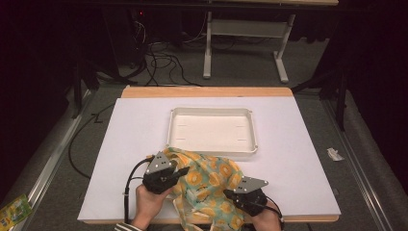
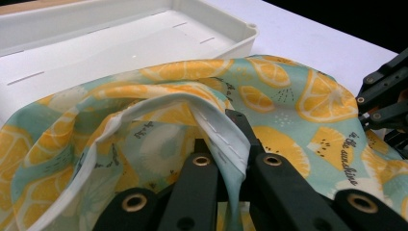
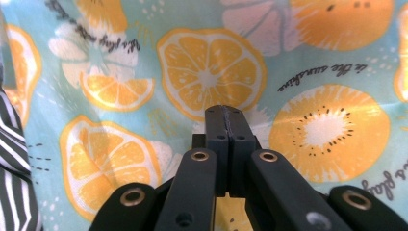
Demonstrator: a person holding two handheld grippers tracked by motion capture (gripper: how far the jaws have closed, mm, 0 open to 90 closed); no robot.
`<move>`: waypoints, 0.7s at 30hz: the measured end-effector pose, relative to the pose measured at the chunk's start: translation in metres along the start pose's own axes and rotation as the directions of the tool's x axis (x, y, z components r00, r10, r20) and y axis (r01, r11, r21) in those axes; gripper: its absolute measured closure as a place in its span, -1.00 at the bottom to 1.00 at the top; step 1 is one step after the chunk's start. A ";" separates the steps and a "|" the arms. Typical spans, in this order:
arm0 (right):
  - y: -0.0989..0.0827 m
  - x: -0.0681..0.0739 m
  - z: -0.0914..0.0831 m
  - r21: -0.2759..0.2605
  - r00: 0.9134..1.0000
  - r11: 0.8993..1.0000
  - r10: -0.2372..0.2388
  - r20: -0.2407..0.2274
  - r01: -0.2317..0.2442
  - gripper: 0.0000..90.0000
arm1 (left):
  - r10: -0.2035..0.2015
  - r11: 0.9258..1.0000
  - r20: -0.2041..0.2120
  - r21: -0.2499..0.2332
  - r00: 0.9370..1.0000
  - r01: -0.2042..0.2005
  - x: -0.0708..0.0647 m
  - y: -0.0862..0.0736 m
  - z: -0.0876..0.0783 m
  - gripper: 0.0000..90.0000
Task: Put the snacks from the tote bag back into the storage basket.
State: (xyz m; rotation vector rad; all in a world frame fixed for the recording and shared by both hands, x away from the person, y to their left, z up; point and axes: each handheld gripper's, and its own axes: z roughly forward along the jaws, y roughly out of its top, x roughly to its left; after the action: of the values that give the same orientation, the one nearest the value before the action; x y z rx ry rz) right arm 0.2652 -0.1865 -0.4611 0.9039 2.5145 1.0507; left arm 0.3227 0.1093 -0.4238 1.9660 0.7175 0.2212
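The left gripper (image 2: 226,144) has its fingers (image 2: 240,126) clamped on the white hem of the citrus-print cloth (image 1: 211,185); the right gripper (image 3: 226,126) pinches a fold. The cloth lies bunched at the counter's (image 1: 130,144) near edge, overlapping the white tray (image 1: 211,150). Likely gripped for spreading; next, pull apart evenly.

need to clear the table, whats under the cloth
The cloth lies on the white table, its far edge over the tray's near rim. Anything else beneath is hidden.
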 end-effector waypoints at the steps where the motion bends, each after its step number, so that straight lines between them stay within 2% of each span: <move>1: 0.001 0.000 -0.002 -0.006 1.000 1.000 0.010 0.002 -0.010 1.00 | -0.001 1.000 0.007 -0.004 1.000 0.002 -0.001 0.001 0.000 1.00; 5: 0.001 0.000 -0.004 -0.011 1.000 1.000 0.005 0.003 -0.005 1.00 | 0.008 1.000 0.014 -0.008 1.000 -0.008 -0.004 0.004 0.001 1.00; 14: 0.009 0.000 -0.011 -0.075 1.000 0.997 0.012 0.001 -0.011 1.00 | 0.027 1.000 0.027 -0.017 0.999 -0.027 -0.009 0.014 0.002 1.00; 15: 0.011 -0.001 -0.014 -0.088 1.000 0.996 0.022 -0.003 -0.022 0.87 | 0.035 0.999 0.029 -0.016 0.999 -0.035 -0.011 0.016 0.004 1.00; 18: 0.013 -0.003 -0.018 -0.110 1.000 0.994 0.026 -0.004 -0.026 0.80 | 0.040 0.999 0.030 -0.015 0.999 -0.040 -0.012 0.019 0.006 1.00; 21: 0.016 -0.006 -0.024 -0.143 0.999 0.989 0.048 0.008 -0.046 0.55 | 0.043 0.999 0.033 -0.009 0.999 -0.043 -0.013 0.021 0.011 1.00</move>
State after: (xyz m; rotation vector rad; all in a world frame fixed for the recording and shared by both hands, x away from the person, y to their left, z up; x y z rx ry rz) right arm 0.2658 -0.1941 -0.4328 0.9294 2.3835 1.2188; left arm 0.3252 0.0868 -0.4090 1.9738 0.6520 0.2168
